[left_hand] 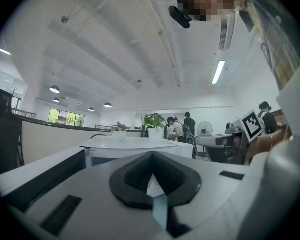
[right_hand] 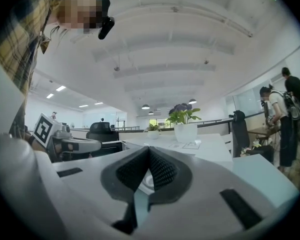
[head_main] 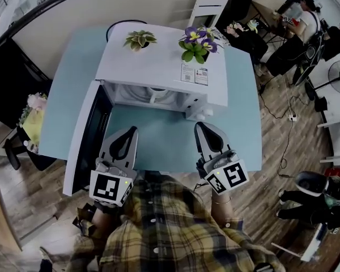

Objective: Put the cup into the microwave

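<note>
Apparently the cup [head_main: 157, 89] is already sitting inside the microwave [head_main: 158, 67], which is standing toward the far edge of the tabletop [head_main: 65, 101]. Its door [head_main: 86, 134] is hanging wide open on the left side, reaching back toward the near-left corner. Only a small pale, rounded shape is showing in the mouth of the cavity, near the middle of the opening, so I am reading it as the cup with some caution. Whether it has a handle is too small to tell.

Judging by its look, it is going to handle as a light, stiff thing with a smooth and probably slippery wall, and it may chip or crack if knocked against the cavity edge. The surest hold would be one pad inside and one outside the rim. Closing across the body low down would also work, with gentle pressure so it is not squirting out.

Moving from the left, the left claw [head_main: 131, 131] is lying level over the near edge of the tabletop, just inside the open door. Its jaws are together and nothing is sitting between them; only the table and microwave are showing through the gap above the pads. Further right, the right claw [head_main: 200, 127] is pointing at the microwave's front right corner. Its jaws are likewise pressed together and are gripping nothing. Neither claw is touching the cup or the microwave, and both are sitting well short of the cavity.
</note>
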